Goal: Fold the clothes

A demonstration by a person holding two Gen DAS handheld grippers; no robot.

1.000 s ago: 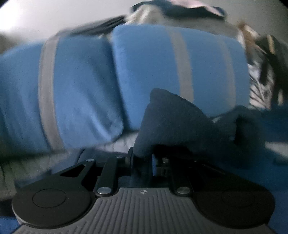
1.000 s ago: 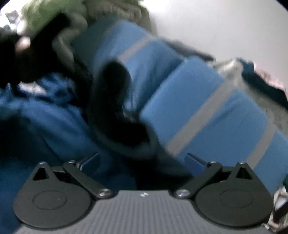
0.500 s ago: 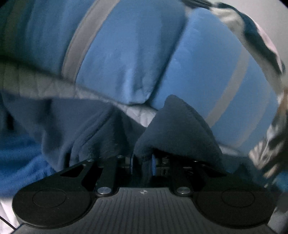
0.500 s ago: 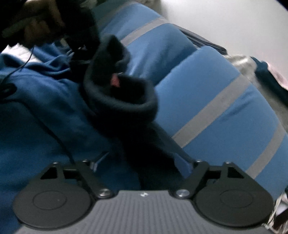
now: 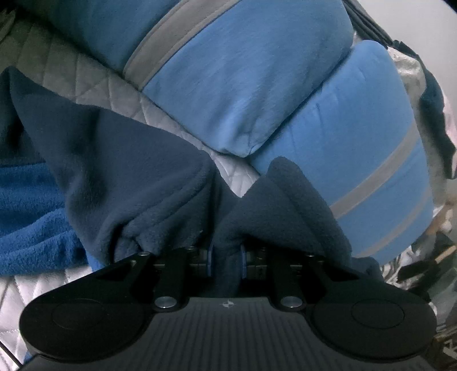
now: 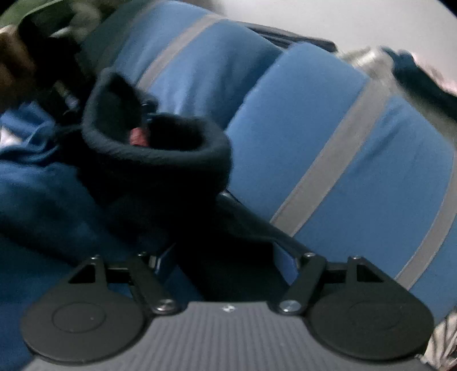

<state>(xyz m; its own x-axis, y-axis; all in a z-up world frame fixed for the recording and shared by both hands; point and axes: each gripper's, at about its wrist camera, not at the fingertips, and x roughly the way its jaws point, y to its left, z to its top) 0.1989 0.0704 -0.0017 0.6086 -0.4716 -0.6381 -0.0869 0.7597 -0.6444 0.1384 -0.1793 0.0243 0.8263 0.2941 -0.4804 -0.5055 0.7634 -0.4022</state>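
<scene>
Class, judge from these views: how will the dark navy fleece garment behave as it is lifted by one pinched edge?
Probably floppy: the navy fleece garment sags in folds from the left gripper. Likely light, hanging from one pinch. Its fuzzy nap suggests little slipping.

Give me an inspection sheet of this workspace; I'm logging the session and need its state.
Surface: grey quilted cover.
Job's things: dark navy fleece garment, bunched and partly lifted.
Clutter: bright blue fleece; mixed clothes pile.
Grippers: left gripper shut on the garment; right gripper open, fleece lying between its fingers.
Cables: nothing seen.
Surroundings: blue cushions with grey stripes; pale wall.
</scene>
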